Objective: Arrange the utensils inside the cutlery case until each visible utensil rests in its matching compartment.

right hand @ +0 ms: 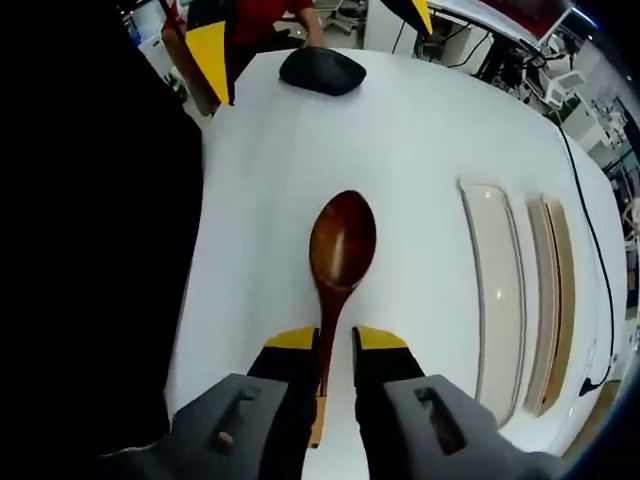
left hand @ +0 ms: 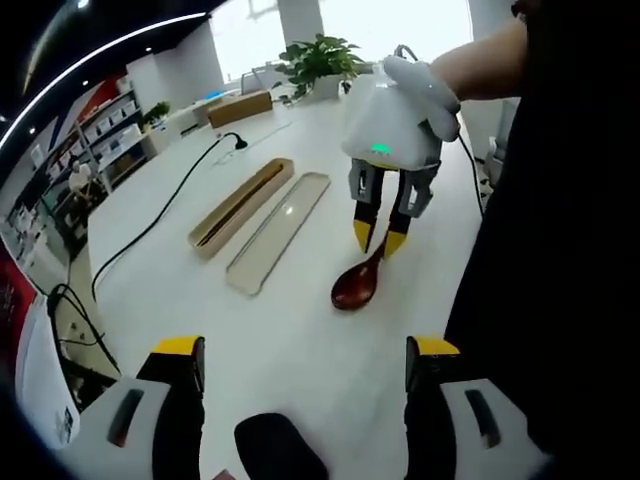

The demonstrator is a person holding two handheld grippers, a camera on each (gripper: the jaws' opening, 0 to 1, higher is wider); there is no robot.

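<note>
A dark red-brown wooden spoon (right hand: pixel 340 245) lies bowl-up on the white table (right hand: pixel 420 130); in the left gripper view the spoon (left hand: pixel 355 287) is at centre. My right gripper (right hand: pixel 336 340) straddles its handle with the jaws narrowed, and a gap still shows on one side of the handle. It is also seen from the front as the right gripper (left hand: pixel 379 238), held by a gloved hand. The tan case base (left hand: pixel 240 205) holds dark chopsticks, and its pale lid (left hand: pixel 280 230) lies beside it. My left gripper (left hand: pixel 306 348) hangs wide open over the table.
A black oval object (left hand: pixel 280 445) lies between my left jaws, also visible as the black object (right hand: pixel 320 70). A black cable (left hand: pixel 160 215) runs along the table's left side. A cardboard box (left hand: pixel 240 105) and a potted plant (left hand: pixel 320 60) stand at the far end.
</note>
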